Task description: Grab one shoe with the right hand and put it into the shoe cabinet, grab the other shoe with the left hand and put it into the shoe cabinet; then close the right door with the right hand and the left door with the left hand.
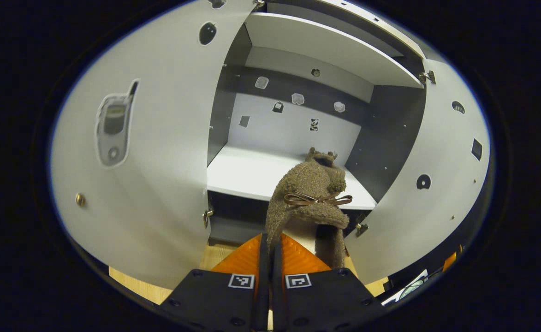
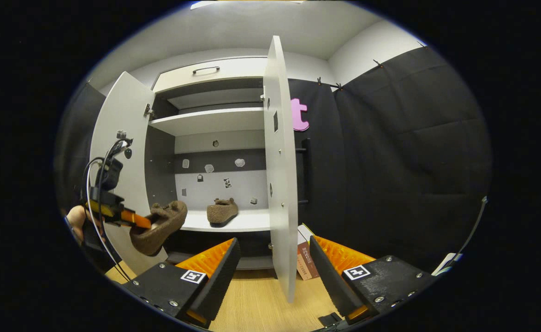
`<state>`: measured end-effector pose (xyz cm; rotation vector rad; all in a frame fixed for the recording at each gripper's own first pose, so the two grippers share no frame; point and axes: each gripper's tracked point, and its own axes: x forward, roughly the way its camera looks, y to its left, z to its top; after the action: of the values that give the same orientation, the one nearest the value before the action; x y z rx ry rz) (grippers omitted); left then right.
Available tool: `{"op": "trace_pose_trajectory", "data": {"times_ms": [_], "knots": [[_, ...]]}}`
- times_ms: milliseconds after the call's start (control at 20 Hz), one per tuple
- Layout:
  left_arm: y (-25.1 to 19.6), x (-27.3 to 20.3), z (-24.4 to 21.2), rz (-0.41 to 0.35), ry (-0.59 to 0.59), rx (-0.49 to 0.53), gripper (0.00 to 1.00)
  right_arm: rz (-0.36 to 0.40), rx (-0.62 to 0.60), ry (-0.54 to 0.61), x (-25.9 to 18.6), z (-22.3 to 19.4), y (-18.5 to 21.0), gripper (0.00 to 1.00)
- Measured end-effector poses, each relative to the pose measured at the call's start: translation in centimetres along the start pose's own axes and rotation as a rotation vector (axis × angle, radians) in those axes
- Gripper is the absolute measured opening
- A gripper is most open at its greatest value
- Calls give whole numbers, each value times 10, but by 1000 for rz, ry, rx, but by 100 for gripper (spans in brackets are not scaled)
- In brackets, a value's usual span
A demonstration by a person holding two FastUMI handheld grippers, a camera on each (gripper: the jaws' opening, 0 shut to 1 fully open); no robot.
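1. Left hand-held gripper (image 1: pixel 270 249): jaws nearly together, clamped on the heel rim of a brown fuzzy slipper (image 1: pixel 314 193). Slipper hangs toe-forward, bow on top, off the floor, just in front of the shoe cabinet (image 1: pixel 307 50) opening. Rim grip leaves the sole free to land flat on the shelf.
2. Same slipper in right gripper view (image 2: pixel 159 226): tilted, toe up toward the lower shelf (image 2: pixel 233 223), not yet over it; person's hand (image 2: pixel 77 220) behind the tool.
3. Other slipper (image 2: pixel 222 211): already on the lower shelf, right of centre, sole down. So right-hand half looks done; left placement in progress, both doors pending.
4. Right hand-held gripper (image 2: pixel 274 263): jaws wide apart, nothing between them; the right door's (image 2: pixel 279 184) free edge stands just ahead, between the fingers. Likely staged for the door push.
5. Left door (image 1: pixel 150 152): swung well open, knob (image 1: pixel 80 199) low on it. Right door also open, edge-on.
6. Clearances: opening is broad; open shelf room lies left of the parked slipper. Watch the shelf front lip and the lower hinges. Small carton (image 2: pixel 306 260) sits on the wood floor near the right door's foot, behind its swing.
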<state>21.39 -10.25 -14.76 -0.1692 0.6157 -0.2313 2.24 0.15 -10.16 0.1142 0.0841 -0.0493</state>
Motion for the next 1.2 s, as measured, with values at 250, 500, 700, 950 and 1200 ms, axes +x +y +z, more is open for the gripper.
{"op": "trace_pose_trajectory", "data": {"times_ms": [250, 500, 700, 950, 1200], "knots": [[-9, 5, 67, 2, -69, -14, 11, -47, -6, -3, 2, 5, -19, 93], [0, 67, 105, 41, -77, -11, 10, -84, -4, 4, 15, 3, -36, 93], [13, 110, 111, 67, -49, -45, 10, -111, -9, 15, 26, -2, -47, 93], [26, 160, 101, 94, 13, -28, 10, -131, -9, 38, 35, -9, -55, 93], [33, 193, 87, 124, 69, 4, 10, -143, -18, 44, 36, -9, -60, 93]]}}
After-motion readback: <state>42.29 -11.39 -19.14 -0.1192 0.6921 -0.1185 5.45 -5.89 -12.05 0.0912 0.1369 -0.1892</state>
